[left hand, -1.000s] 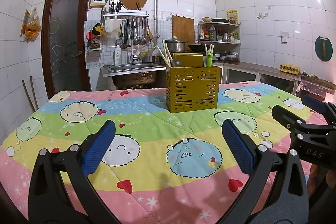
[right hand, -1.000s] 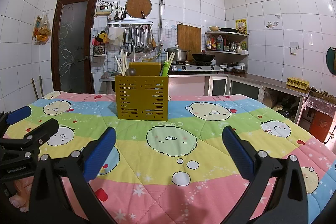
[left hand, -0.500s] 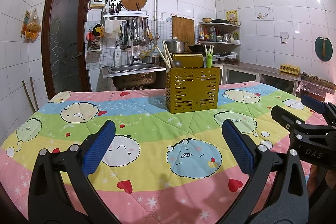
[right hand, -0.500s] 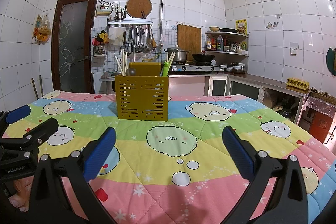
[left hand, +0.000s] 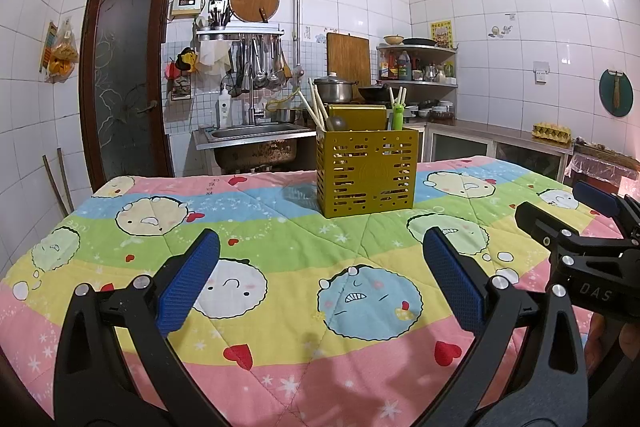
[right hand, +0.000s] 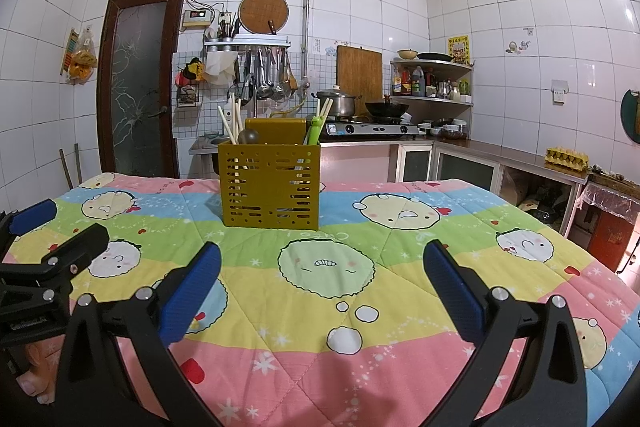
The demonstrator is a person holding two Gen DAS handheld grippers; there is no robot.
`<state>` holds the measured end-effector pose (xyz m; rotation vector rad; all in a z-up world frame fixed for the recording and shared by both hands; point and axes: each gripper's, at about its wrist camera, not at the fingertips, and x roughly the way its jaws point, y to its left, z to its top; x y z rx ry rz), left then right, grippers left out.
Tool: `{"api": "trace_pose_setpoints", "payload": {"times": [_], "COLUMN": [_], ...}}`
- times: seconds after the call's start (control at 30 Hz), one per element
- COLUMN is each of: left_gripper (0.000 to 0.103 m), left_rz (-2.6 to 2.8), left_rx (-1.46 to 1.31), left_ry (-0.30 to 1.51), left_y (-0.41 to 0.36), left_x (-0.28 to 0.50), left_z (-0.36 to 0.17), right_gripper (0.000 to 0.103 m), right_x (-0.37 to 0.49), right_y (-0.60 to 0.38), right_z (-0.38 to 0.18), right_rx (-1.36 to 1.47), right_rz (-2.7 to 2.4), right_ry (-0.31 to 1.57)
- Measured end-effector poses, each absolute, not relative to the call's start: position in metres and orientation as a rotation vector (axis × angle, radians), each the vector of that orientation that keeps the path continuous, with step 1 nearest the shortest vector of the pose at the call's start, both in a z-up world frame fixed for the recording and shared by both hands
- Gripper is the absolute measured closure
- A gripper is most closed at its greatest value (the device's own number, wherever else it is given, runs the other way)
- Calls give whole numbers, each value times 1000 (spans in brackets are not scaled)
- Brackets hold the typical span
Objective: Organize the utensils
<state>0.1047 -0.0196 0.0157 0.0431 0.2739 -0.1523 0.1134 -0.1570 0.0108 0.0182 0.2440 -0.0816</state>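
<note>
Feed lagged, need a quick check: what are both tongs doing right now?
Left tongs: open, holding nothing, over the quilt.
Right tongs: open, holding nothing, short of the yellow utensil caddy.

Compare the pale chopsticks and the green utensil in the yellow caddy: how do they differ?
The pale chopsticks are cream, plain, and lean left at the yellow caddy's left end. The green utensil is bright green, stands nearly upright at the right end, and has pale sticks rising from its top. Both poke above the rim.

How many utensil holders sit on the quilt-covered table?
1. The yellow slotted utensil holder stands upright toward the far side of the table, ahead of both open tongs; no loose utensils show, though some may lie out of view.
</note>
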Motion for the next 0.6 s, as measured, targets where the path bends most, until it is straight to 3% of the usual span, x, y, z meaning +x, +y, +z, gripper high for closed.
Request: {"api": "trace_pose_setpoints", "payload": {"times": [0.6], "left_gripper": [5], "left_rz": [-153], "left_rx": [44], "left_ry": [271], "left_y": [-20], "left_x": [104], "left_z": [16], "right_gripper": [4], "right_x": [113], "right_y": [-158], "right_z": [11], "right_rx": [18], "right_rz": [-82], "right_ry": [245]}}
